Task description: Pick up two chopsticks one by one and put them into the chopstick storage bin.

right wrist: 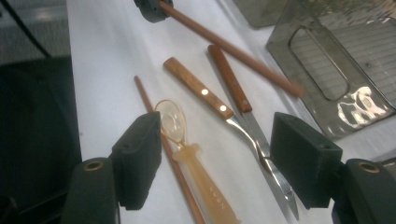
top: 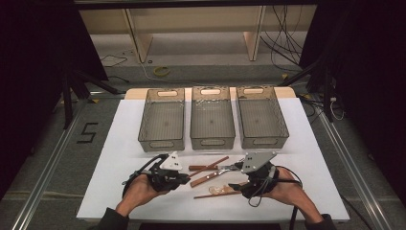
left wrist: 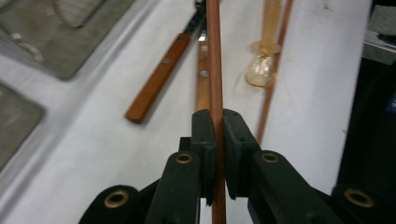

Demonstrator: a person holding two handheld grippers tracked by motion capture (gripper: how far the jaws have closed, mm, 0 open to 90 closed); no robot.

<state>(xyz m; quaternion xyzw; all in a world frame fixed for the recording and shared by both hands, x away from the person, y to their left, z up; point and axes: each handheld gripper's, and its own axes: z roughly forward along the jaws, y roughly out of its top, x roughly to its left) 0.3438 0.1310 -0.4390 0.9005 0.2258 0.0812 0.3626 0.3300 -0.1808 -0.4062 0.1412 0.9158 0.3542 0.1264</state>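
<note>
Our left tongs (left wrist: 215,128) clamp a wooden chopstick (left wrist: 214,56), while our right tongs (right wrist: 215,156) stand open above the fork (right wrist: 205,95) and knife (right wrist: 233,86) on the surface (top: 119,143).

a dark "5" (top: 86,132) is marked on the grey floor, at about nine o'clock from the white table (top: 306,158), just beyond the rail. on the amber plastic spoon (right wrist: 194,156) in the right gripper view there are small raised letters near the handle's end, at about five o'clock from its bowl; they seem to read "luen", though they are too small and blurred to be sure. no other lettering, label or number can be read on the bins, the wooden handles or the grippers.
</note>
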